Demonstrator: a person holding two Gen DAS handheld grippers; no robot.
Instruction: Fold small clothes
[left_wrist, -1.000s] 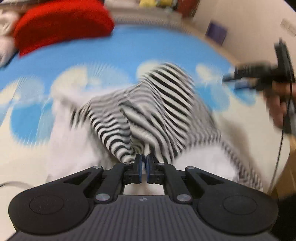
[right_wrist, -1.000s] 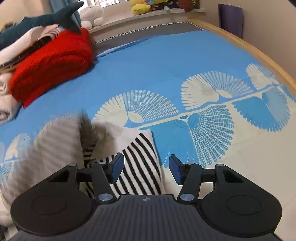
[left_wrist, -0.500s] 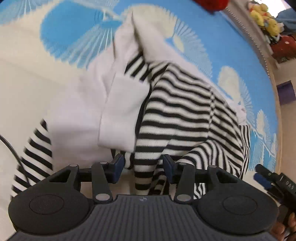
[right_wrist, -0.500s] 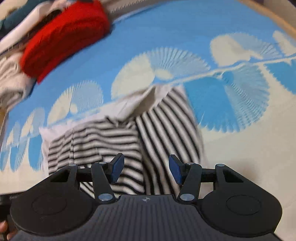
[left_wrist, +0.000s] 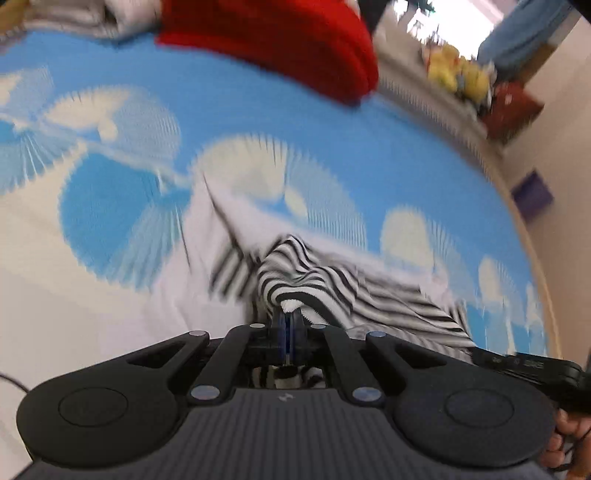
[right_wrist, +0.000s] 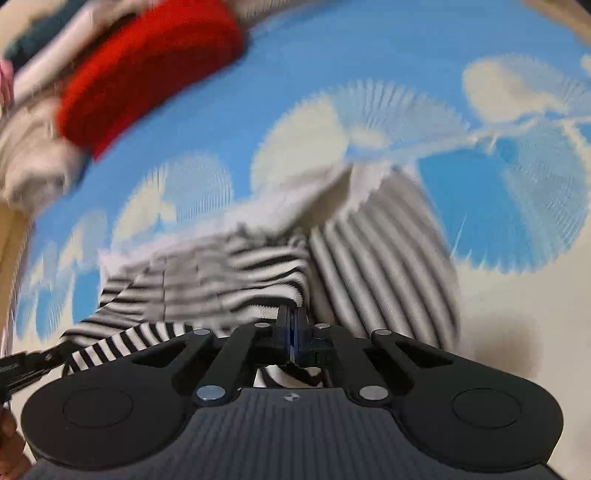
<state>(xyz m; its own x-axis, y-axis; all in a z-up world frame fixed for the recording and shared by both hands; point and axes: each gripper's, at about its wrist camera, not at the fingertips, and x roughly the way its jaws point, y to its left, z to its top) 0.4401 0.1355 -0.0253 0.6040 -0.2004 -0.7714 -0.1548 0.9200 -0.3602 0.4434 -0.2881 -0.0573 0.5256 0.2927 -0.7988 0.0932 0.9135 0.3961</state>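
A small black-and-white striped garment (left_wrist: 317, 284) with white panels lies crumpled on the blue and cream bed cover (left_wrist: 122, 206). My left gripper (left_wrist: 287, 320) is shut on a striped edge of it. In the right wrist view the same garment (right_wrist: 258, 269) spreads left and right, and my right gripper (right_wrist: 293, 320) is shut on another striped edge. Each gripper's body shows at the side of the other's view, the right one (left_wrist: 524, 365) and the left one (right_wrist: 22, 369). Both views are motion-blurred.
A red folded blanket (left_wrist: 280, 40) lies at the far side of the bed, with pale folded cloth (right_wrist: 33, 158) beside it. Soft toys (left_wrist: 458, 77) sit on a ledge at the back right. The bed's wooden edge (left_wrist: 532, 258) runs along the right.
Both grippers were open half a second ago and have closed on the striped garment's edge. A second ago the left was shut on the cloth, then it let go and regripped.
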